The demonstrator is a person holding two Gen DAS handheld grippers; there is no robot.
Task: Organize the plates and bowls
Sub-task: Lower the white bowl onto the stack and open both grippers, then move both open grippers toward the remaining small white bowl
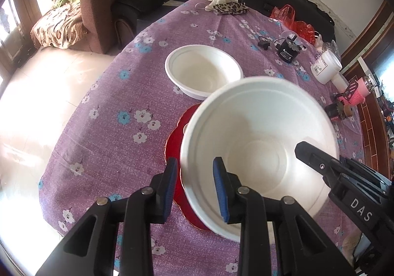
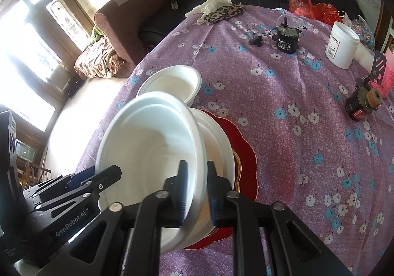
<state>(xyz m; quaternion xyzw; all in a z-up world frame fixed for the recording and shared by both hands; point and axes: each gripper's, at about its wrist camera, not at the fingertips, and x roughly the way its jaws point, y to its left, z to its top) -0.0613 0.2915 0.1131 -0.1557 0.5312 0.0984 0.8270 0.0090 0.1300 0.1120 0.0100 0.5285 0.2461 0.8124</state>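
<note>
A white foam bowl point(image 1: 258, 150) is held tilted above a red plate point(image 1: 176, 143) on the purple flowered tablecloth. My left gripper point(image 1: 195, 188) straddles its near rim, one blue pad inside and one outside, with a visible gap. My right gripper point(image 2: 197, 189) is shut on the same bowl's rim point(image 2: 157, 153). Under the bowl, a white dish point(image 2: 219, 143) rests on the red plate point(image 2: 246, 153). A second white foam bowl point(image 1: 203, 70) stands on the cloth farther back; it also shows in the right wrist view point(image 2: 172, 84).
A black motor point(image 1: 288, 50), a white jar point(image 1: 326, 66), a small geared motor point(image 2: 363, 103), a pink item point(image 1: 355, 91), red bags point(image 2: 310, 6) and a leopard cloth point(image 1: 230, 8) lie across the far and right table. Sofas stand behind.
</note>
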